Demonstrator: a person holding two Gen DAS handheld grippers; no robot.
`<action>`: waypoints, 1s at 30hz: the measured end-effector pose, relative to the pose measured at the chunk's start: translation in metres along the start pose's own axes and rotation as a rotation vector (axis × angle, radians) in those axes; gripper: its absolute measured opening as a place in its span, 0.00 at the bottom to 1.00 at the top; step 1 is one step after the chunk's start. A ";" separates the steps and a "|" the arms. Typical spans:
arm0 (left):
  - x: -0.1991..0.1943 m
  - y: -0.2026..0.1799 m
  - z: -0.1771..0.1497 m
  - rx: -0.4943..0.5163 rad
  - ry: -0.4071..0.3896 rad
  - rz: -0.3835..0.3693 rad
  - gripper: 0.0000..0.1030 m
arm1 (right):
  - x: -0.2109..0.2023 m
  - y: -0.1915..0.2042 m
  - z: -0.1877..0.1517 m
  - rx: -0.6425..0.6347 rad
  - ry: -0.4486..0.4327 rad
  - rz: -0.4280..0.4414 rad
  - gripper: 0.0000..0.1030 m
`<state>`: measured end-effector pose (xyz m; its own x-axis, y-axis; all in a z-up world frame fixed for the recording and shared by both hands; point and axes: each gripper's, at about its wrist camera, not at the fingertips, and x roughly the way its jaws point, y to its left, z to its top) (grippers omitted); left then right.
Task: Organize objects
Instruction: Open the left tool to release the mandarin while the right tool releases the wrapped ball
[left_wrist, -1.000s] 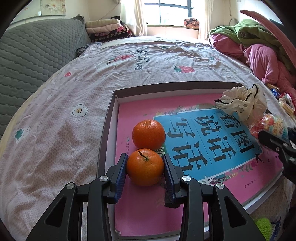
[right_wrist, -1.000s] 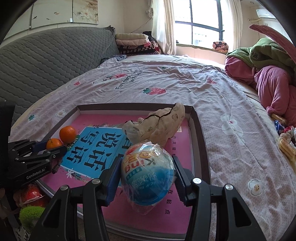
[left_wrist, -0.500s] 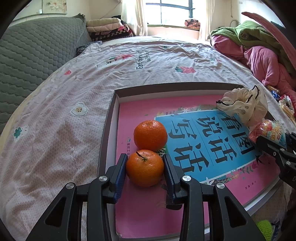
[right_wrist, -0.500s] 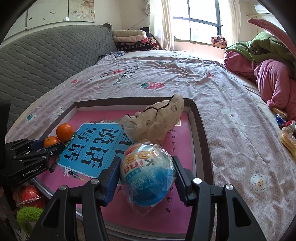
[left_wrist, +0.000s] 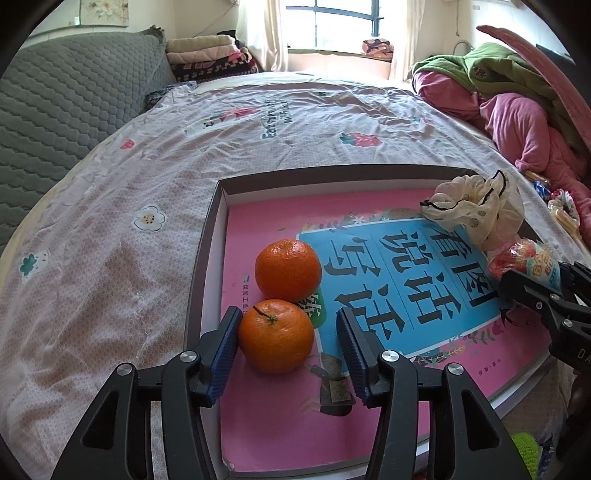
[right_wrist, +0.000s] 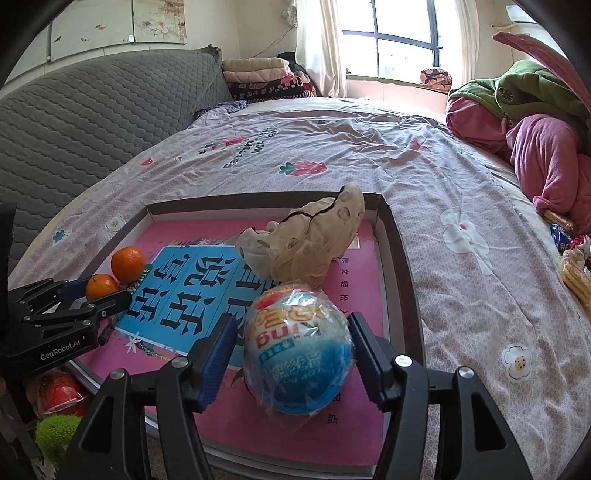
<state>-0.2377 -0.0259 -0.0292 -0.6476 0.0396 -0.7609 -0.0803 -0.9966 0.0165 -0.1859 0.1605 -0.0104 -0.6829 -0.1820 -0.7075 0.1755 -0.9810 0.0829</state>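
The far side of the wrapped toy egg (left_wrist: 532, 264) is hidden behind the right gripper (right_wrist: 291, 350) in the left wrist view. In the right wrist view, the left gripper (right_wrist: 92, 295) covers the lower half of the near orange (right_wrist: 101, 286). A red object in plastic (right_wrist: 55, 387) and a green fuzzy item (right_wrist: 55, 432) at lower left are partly blocked and unidentifiable. Yellow snack packets (right_wrist: 576, 277) are cut off at the right edge. Small print on the pink book (left_wrist: 277, 417) is too small to read.

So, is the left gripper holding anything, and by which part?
Nothing: the left gripper is open around the nearer orange, one finger touching its side.
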 end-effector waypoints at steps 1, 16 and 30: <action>-0.001 0.000 0.000 -0.001 -0.005 0.001 0.55 | -0.001 -0.001 0.000 0.004 -0.004 0.000 0.60; -0.018 0.009 0.004 -0.025 -0.050 0.028 0.56 | -0.016 -0.006 0.008 0.032 -0.067 0.015 0.63; -0.034 0.006 0.006 -0.014 -0.071 0.007 0.57 | -0.029 -0.008 0.012 0.043 -0.122 0.024 0.63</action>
<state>-0.2201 -0.0328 0.0007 -0.7005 0.0371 -0.7127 -0.0651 -0.9978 0.0120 -0.1755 0.1725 0.0181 -0.7606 -0.2094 -0.6145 0.1637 -0.9778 0.1305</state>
